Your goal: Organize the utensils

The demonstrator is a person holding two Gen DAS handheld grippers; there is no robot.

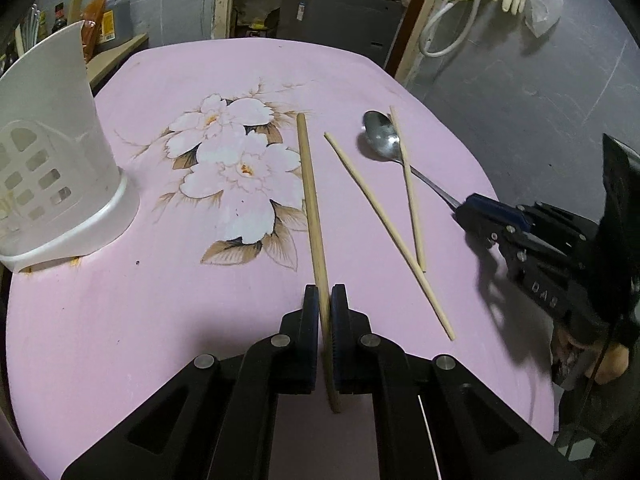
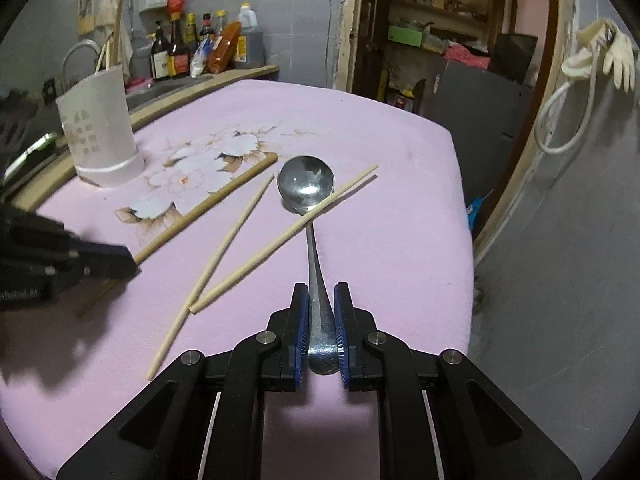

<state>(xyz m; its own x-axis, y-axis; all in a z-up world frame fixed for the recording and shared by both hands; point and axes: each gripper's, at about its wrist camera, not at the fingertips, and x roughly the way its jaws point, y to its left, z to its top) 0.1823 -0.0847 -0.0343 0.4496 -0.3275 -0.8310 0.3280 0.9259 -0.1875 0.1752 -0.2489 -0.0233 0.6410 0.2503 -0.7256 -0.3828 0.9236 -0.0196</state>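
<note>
**Utensils on pink worktop — both grippers engaged**

Left gripper [image 1: 325,300]: jaws clamped on thick wooden stick [image 1: 310,184], lying beside the flower print. Right gripper [image 2: 322,304]: jaws closed on spoon [image 2: 308,184] handle. Two thin chopsticks [image 2: 224,248] — one resting across the spoon's neck. White utensil holder [image 1: 60,152] upright, far left of worktop [image 1: 160,320].

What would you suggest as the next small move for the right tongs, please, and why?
Probably lift the spoon gently, handle first. The right tongs are closed on its handle, but a thin chopstick lies across the spoon's neck, so a slow rise should let the chopstick slide off before the spoon goes to the white holder.
</note>
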